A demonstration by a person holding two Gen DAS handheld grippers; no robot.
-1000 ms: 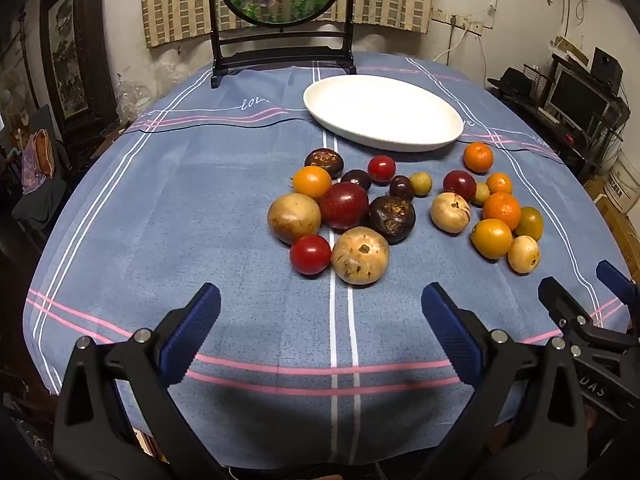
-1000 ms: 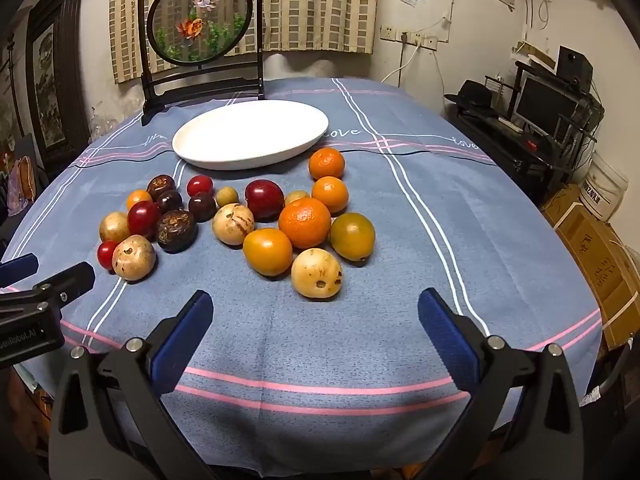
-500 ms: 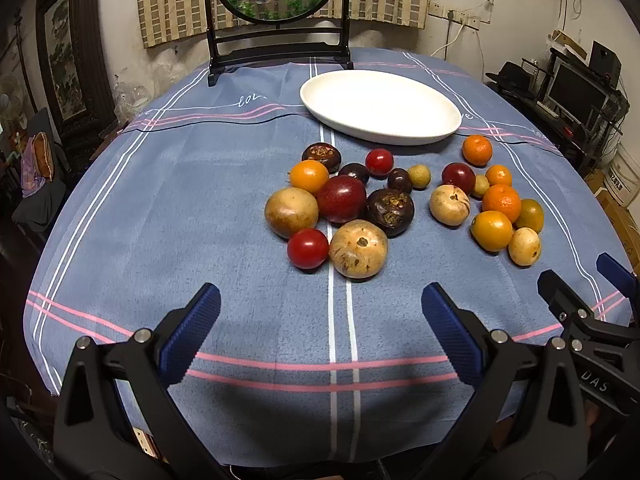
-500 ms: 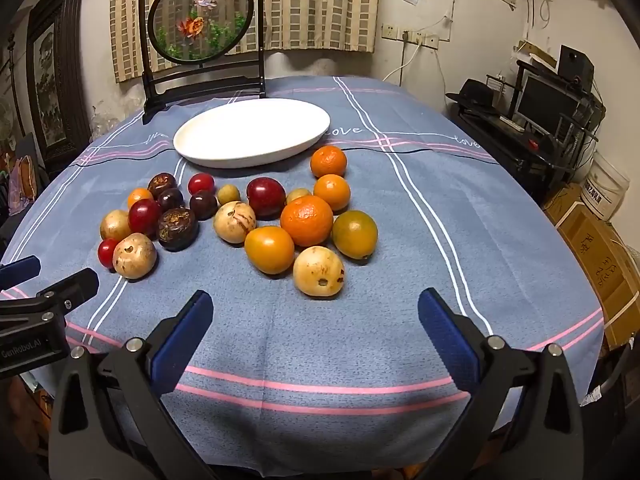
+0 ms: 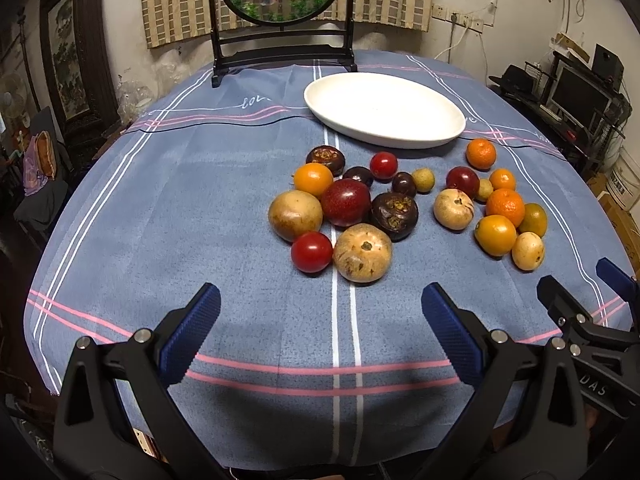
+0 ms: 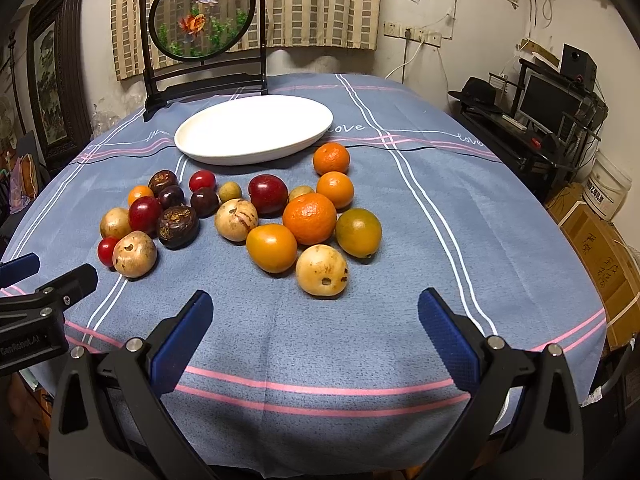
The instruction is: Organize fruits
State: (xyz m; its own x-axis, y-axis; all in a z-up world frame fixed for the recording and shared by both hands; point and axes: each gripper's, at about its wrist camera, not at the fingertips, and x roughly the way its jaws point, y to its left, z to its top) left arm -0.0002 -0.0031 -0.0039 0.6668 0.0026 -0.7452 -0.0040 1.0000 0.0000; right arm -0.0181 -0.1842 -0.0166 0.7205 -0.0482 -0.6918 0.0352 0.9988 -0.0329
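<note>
Fruits (image 6: 240,220) loose on the desk (image 6: 400,216), in two clusters just short of the white plate (image 6: 256,128). Left cluster (image 5: 344,208): dark red, brown and tan rounds touching, a small red one (image 5: 311,251) at the near edge. Right cluster (image 6: 316,224): oranges, a greenish one, two pale ones. Plate bare, behind both clusters, none touching it. Round fish screen (image 6: 202,20) upright beyond the plate. Shelf with monitor (image 6: 548,100) off to the right, boxes below, labels too blurred to read. Left hand-held gripper (image 5: 320,312) spread wide, gripping nothing, short of the near fruit. Right hand-held gripper (image 6: 316,318) likewise wide apart, bare, low over the cloth.
</note>
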